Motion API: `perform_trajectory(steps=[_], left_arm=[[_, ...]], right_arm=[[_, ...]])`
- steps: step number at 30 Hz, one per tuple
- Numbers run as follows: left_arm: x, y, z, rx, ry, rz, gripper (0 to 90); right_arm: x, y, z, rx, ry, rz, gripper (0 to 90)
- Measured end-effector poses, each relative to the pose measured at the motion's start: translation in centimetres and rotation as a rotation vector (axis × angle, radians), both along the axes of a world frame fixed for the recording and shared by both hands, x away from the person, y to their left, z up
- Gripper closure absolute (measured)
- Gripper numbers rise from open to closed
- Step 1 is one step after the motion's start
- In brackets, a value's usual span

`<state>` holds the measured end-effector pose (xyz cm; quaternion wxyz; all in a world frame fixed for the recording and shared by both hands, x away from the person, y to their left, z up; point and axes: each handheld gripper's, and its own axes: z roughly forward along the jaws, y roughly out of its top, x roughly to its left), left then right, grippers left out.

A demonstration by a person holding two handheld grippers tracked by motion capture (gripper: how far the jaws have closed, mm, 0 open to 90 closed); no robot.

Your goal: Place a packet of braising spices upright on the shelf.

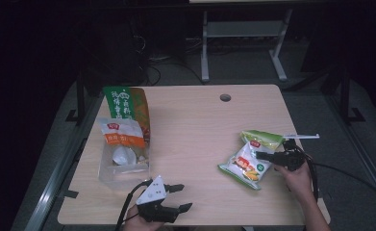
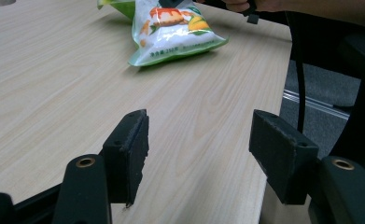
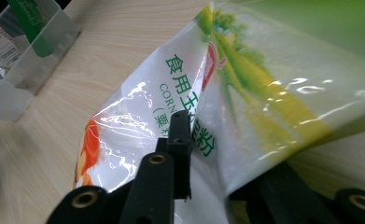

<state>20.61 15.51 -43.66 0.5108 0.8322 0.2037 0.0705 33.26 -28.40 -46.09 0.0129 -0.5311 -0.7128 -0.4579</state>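
the right tongs (image 1: pixel 267 156) are clamped on the edge of a white-and-green starch bag (image 1: pixel 245 166) lying at the right of the table (image 1: pixel 195 134), beside a second green bag (image 1: pixel 262 138). the left tongs (image 1: pixel 178 197) hover apart and empty near the front edge. a clear bin (image 1: pixel 123 168) with packets stands well apart at the left. this looks like the pick-up step; next probably calls for lifting the bag clear and carrying it across to the bin.
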Motion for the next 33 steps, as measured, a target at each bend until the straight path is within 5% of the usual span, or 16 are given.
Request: perform_trajectory(steps=[6,33], left_arm=[[0.0,0.1,0.1,-0.003,-0.001,0.005,37.4],[-0.2,0.2,0.3,-0.017,-0.011,-0.005,36.6]], right_arm=[[-0.2,0.6,1.2,-0.013,-0.026,0.014,86.5],[-0.8,7.1,9.4,-0.079,-0.193,0.189,88.2]])
